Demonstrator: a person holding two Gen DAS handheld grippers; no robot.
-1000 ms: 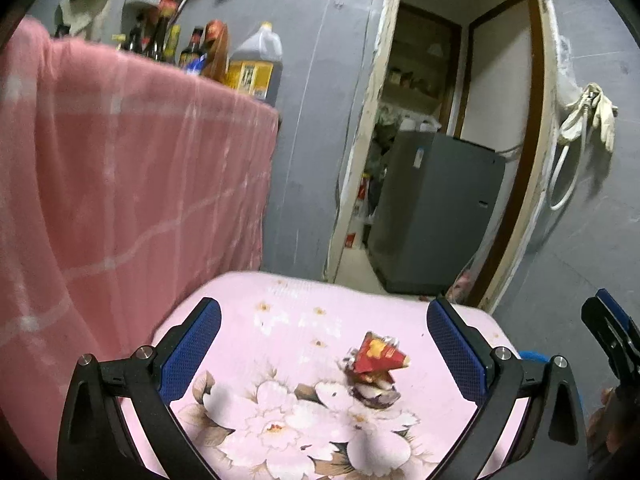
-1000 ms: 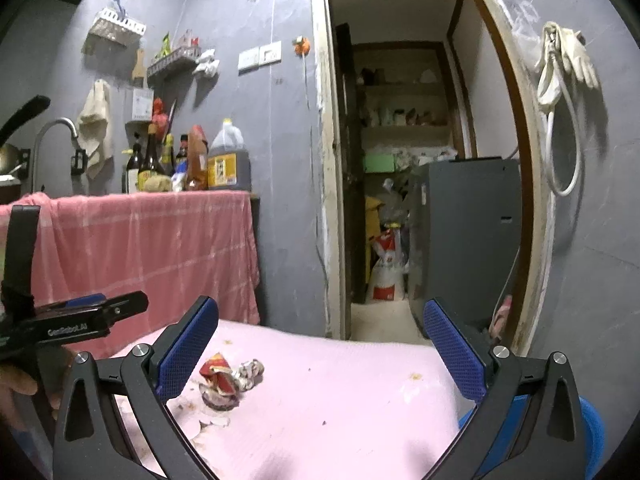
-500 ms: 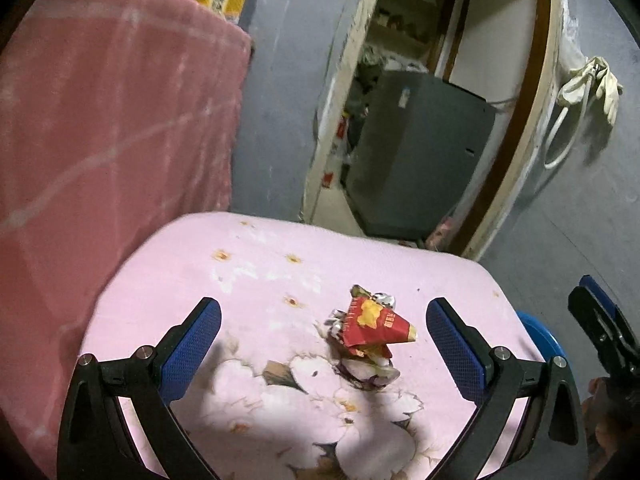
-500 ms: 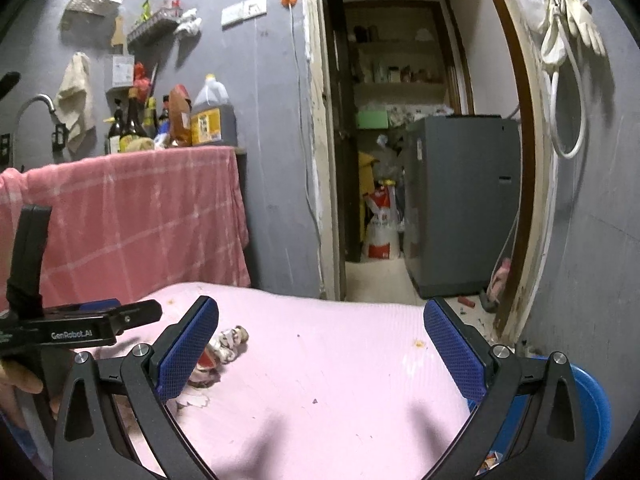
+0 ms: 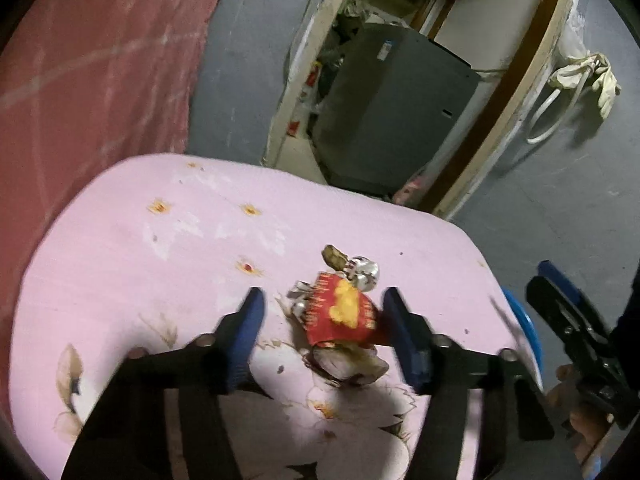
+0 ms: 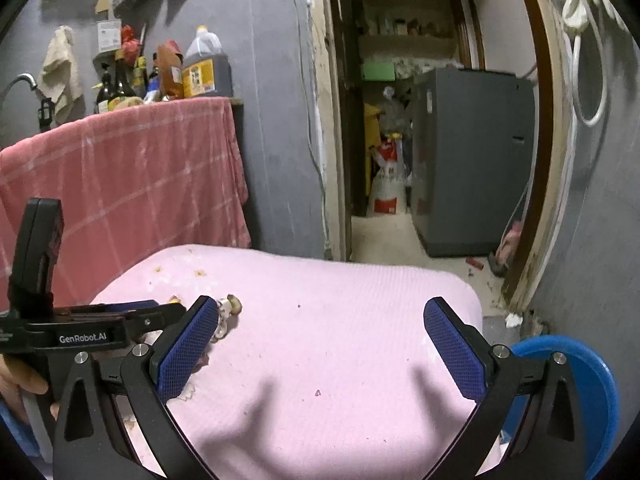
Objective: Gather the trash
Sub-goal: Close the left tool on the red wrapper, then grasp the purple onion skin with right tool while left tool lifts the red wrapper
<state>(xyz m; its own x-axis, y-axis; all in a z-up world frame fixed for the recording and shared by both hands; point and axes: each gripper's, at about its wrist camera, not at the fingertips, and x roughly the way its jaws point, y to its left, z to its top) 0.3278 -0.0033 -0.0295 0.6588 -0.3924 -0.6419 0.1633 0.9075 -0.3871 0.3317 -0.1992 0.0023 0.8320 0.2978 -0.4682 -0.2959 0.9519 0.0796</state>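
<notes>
A small trash pile lies on the pink flowered tablecloth (image 5: 160,248): a crumpled red and yellow wrapper (image 5: 340,316), silver foil (image 5: 362,272) and a brown scrap (image 5: 334,258). My left gripper (image 5: 324,336) points down at it, jaws closing with the wrapper between them. The right pad is at the wrapper's edge, while a gap remains at the left pad. In the right wrist view, the left gripper (image 6: 120,316) hides most of the trash (image 6: 228,308). My right gripper (image 6: 320,352) hangs wide open over bare cloth, holding nothing.
A blue bin (image 6: 580,380) stands low beside the table's right edge. A pink checked cloth (image 6: 120,180) drapes a counter with bottles (image 6: 200,68) at the left. Behind the table, a doorway opens on a grey appliance (image 6: 472,152). Gloves hang on the right wall.
The left gripper tipped downward and came closer to the trash, and its jaws narrowed from wide open to either side of the wrapper. The right gripper moved lower over the table.
</notes>
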